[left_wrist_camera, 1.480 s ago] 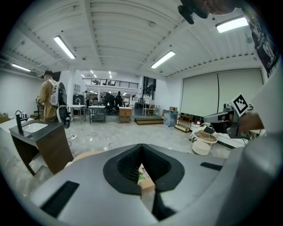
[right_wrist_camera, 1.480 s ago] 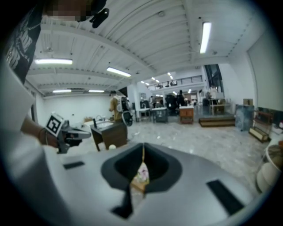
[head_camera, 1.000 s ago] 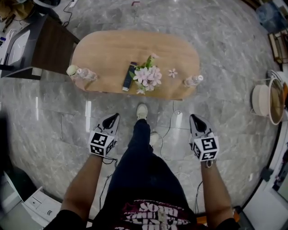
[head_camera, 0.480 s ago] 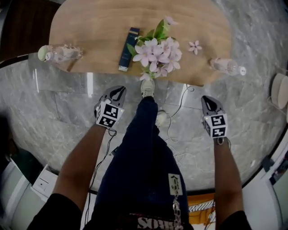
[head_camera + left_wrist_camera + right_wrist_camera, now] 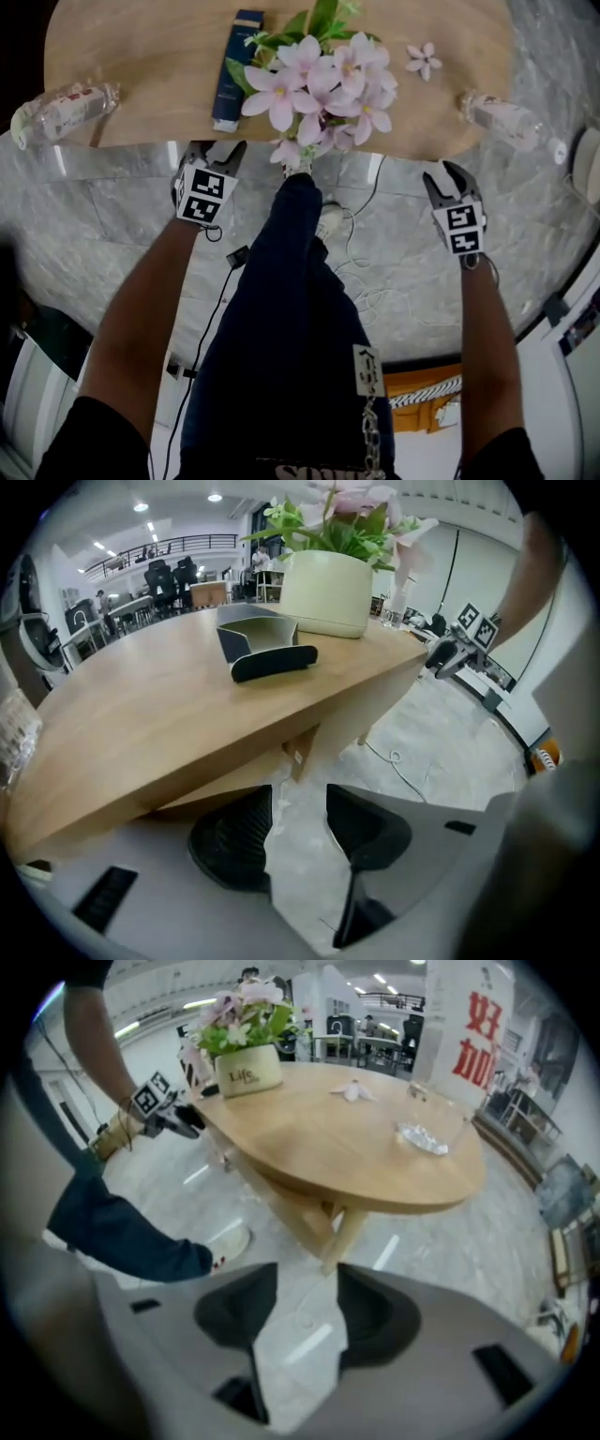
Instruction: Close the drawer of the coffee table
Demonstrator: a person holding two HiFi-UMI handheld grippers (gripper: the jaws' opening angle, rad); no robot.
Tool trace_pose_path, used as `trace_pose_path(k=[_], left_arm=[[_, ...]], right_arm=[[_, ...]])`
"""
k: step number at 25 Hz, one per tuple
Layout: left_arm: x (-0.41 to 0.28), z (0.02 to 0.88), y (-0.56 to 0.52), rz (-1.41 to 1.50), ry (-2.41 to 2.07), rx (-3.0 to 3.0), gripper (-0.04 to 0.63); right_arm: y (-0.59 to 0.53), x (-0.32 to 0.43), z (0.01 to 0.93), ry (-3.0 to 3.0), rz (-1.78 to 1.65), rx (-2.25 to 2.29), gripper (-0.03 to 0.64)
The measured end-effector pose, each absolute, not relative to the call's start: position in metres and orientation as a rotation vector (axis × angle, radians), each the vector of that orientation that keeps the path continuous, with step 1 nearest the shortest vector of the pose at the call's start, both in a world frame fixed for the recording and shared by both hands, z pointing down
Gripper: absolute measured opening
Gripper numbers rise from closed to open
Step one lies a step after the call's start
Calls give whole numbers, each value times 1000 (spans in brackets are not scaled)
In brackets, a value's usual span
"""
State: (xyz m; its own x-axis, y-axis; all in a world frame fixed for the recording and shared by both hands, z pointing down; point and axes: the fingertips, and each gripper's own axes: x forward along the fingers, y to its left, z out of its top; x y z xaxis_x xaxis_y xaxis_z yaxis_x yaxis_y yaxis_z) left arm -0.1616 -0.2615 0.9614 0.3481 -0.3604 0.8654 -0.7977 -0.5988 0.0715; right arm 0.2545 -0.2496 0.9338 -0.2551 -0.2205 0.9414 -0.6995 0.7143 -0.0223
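The oval wooden coffee table (image 5: 141,56) fills the top of the head view. In the left gripper view its top (image 5: 141,724) is close ahead, with a wooden panel (image 5: 230,782) under it; I cannot make out a drawer front for certain. My left gripper (image 5: 214,150) is at the table's near edge, left of the person's leg. Its jaws (image 5: 298,803) have just been opening and stand open over bare floor. My right gripper (image 5: 445,176) hangs above the floor just short of the near edge. It (image 5: 305,1283) has also just opened, and holds nothing.
On the table are a potted pink flower (image 5: 319,75), a dark flat box (image 5: 236,70), a loose blossom (image 5: 422,58) and two lying bottles (image 5: 61,108) (image 5: 502,117). The person's leg (image 5: 281,309) and shoe (image 5: 328,220) are between the grippers. Cables (image 5: 361,272) trail on the marble floor.
Both grippers have dropped low and come up to the table's near edge, and the head view has closed in on the table. Both pairs of jaws went from shut to open.
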Motion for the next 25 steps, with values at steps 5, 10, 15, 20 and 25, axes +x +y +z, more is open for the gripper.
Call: trace_pose_path(k=[5, 10, 15, 20, 25], left_arm=[[-157, 964, -266, 1119, -1018, 2129, 210], [-128, 972, -271, 1068, -971, 2144, 219], [-123, 981, -287, 1049, -1040, 2112, 225], [-121, 980, -281, 1103, -1009, 2126, 210], [-123, 978, -263, 1212, -978, 2132, 193]], right_arm=[[-268, 253, 945, -1814, 435, 684, 213], [-272, 229, 952, -1877, 316, 583, 213], [-281, 225, 959, -1899, 270, 592, 158], [-276, 228, 959, -1892, 247, 579, 152], [-260, 229, 959, -1879, 283, 561, 150]])
